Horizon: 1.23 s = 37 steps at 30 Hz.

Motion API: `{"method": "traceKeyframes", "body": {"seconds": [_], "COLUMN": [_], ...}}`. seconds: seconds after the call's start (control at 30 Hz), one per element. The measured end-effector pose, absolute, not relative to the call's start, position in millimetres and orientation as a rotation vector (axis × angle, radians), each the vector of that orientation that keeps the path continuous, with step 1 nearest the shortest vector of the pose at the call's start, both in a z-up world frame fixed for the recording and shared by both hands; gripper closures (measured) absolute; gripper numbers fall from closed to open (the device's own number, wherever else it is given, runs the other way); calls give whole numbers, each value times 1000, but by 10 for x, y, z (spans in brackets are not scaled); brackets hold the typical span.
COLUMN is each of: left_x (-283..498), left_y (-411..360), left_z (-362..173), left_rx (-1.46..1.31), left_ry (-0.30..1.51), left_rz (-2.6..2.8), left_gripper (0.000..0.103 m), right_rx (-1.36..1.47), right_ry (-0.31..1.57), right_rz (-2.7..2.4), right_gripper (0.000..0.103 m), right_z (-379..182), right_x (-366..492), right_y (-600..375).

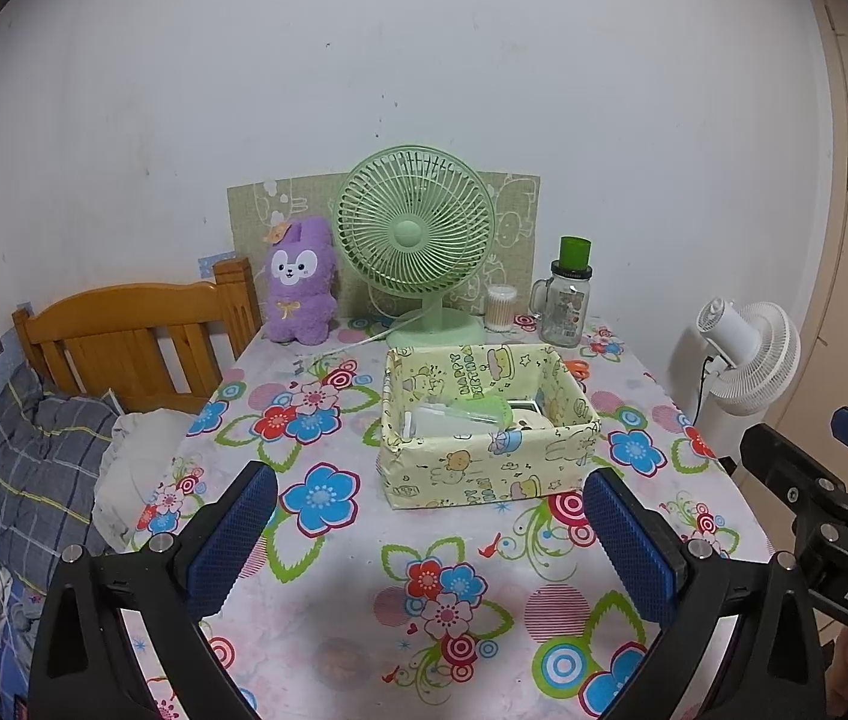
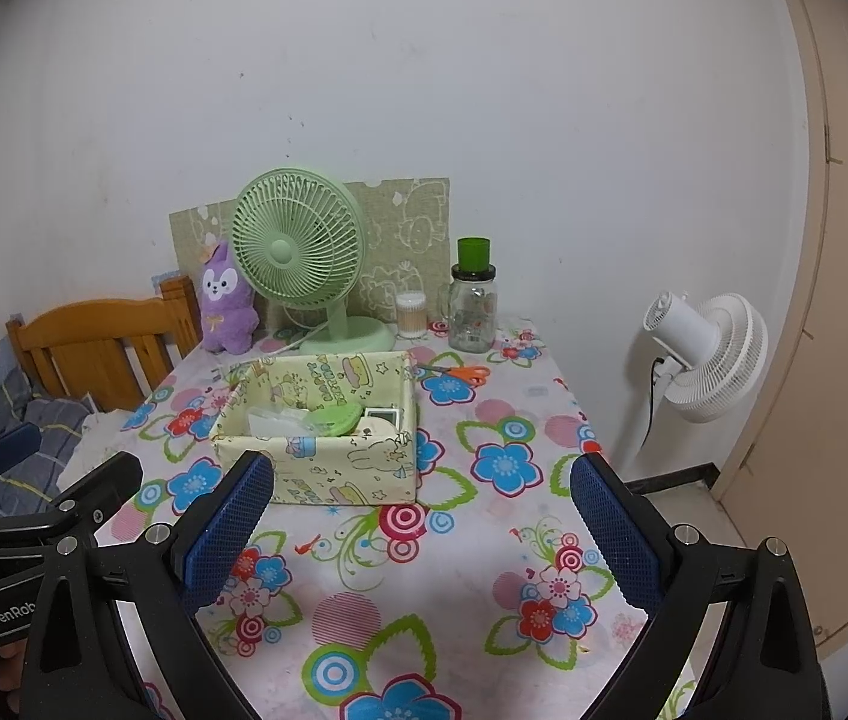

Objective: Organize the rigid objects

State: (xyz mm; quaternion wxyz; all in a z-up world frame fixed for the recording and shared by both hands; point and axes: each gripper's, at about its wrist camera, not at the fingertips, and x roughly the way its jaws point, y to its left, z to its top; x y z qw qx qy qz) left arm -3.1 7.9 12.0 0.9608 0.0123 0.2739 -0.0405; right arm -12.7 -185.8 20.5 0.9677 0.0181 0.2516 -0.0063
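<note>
Worktop (image 1: 363, 630) with flowered cloth carries everything; both my tongs hover over its near edge, empty. Left tongs (image 1: 430, 546) released, jaws spread wide, nothing between them; right tongs (image 2: 420, 531) likewise released and empty. The box (image 1: 484, 468), papered in yellow cartoon print, sits mid-worktop, ahead of both tongs and apart from them; in the left wrist view it lies slightly right of centre, in the right wrist view left of centre, so it stands roughly between the two. It already holds several items: a green ribbed piece (image 2: 333, 418), clear plastic, a white device whose details I cannot make out. Judgement: the one loose rigid item I see is the orange-handled scissors (image 2: 460, 373), flat on the cloth just right of the box's far corner, nearer my right tongs. To do this well I should reach past the box on its right side, come down over the handles, close across the narrow part, lift clear of the box wall before crossing. The jar (image 2: 472, 315) and cotton-swab tub (image 2: 410, 315) stand close behind; keep clearance.
</note>
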Motion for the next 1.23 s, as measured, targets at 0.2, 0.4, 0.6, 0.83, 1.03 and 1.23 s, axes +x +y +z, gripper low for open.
{"method": "traceKeyframes", "body": {"seconds": [0.2, 0.4, 0.6, 0.83, 1.03, 1.23], "left_x": [-37, -53, -57, -78, -90, -113], "left_y": [78, 81, 79, 81, 84, 89], "left_z": [131, 142, 147, 164, 173, 196], "left_rx": [26, 28, 29, 29, 29, 28], "left_ry": [550, 546, 544, 542, 541, 540], "left_rz": [-82, -81, -81, -79, -79, -80], "left_gripper": [0, 0, 0, 0, 0, 0], "right_rx": [38, 38, 38, 37, 35, 37], "right_ry": [505, 504, 501, 501, 494, 491], "right_rz": [-12, -15, -14, -12, -9, -7], "right_gripper": [2, 2, 2, 2, 2, 2], "right_z": [209, 221, 233, 252, 294, 299], "right_x": [-129, -145, -163, -167, -206, -214], "right_y": [-1859, -1857, -1856, -1858, -1854, -1854]}}
